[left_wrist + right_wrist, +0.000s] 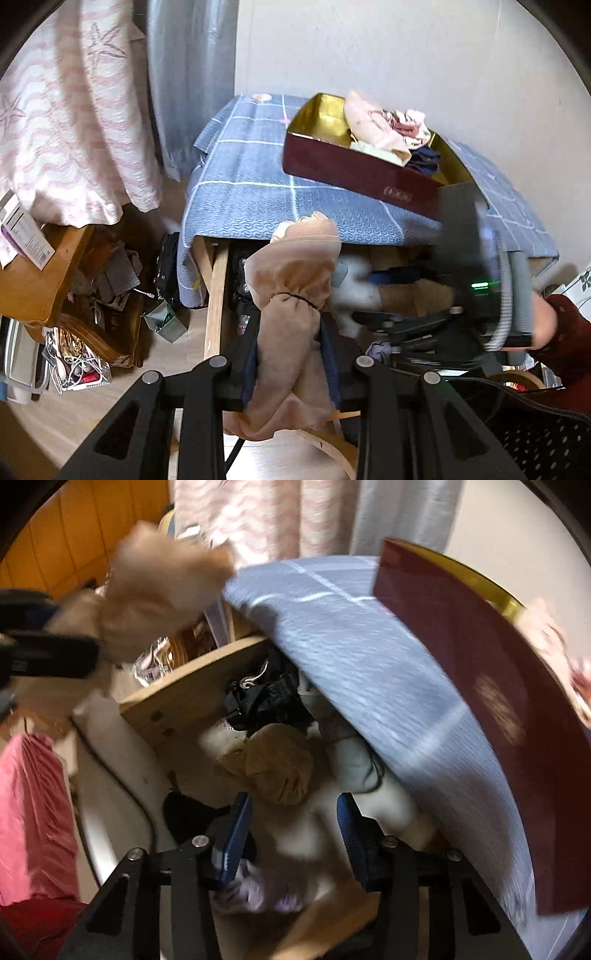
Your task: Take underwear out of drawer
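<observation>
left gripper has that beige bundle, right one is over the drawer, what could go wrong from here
1. The beige bundle hangs long and loose from the left gripper; its tail could snag or slip out.
2. The right gripper, jaws open above the drawer's tangled clothes, may pinch several pieces at once.
3. The maroon box overhangs the blue-covered table edge and could be knocked off.

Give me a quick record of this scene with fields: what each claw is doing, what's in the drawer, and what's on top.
left claw: shut on a beige bundle tied with a black band, lifted
right claw: open, above the drawer, gripping nothing
drawer contents: tan bundle, black and white garments
on top: blue checked cloth, dark red box with clothes
</observation>
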`<action>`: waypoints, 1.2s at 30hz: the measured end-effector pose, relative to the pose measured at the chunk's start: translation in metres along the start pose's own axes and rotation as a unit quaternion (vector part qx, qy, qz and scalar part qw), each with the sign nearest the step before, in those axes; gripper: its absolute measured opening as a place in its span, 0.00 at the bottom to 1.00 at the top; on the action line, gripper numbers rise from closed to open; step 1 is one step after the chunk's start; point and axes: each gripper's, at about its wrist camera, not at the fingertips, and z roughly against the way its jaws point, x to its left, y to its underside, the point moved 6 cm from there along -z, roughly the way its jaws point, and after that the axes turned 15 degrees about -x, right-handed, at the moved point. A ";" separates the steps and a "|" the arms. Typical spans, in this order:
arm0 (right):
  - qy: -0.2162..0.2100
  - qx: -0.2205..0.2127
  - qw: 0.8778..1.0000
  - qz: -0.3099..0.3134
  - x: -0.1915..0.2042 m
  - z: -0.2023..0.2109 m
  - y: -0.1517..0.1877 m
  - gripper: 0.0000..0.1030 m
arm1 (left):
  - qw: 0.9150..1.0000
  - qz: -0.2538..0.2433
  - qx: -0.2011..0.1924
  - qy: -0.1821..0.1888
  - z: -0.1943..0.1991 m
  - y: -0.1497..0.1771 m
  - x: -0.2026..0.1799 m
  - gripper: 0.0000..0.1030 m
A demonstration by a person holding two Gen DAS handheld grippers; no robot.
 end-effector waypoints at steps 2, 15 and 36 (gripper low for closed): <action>-0.005 0.017 1.000 0.015 0.005 -0.014 -0.003 0.47 | 1.000 0.004 -0.006 -0.004 0.003 0.002 0.002 0.29; 0.003 0.091 0.993 0.073 0.013 -0.069 -0.012 0.48 | 0.998 0.045 -0.037 -0.005 0.019 0.002 0.011 0.29; 0.007 0.079 0.995 0.052 0.004 -0.038 -0.020 0.12 | 0.998 0.042 -0.035 -0.022 0.015 0.006 0.009 0.29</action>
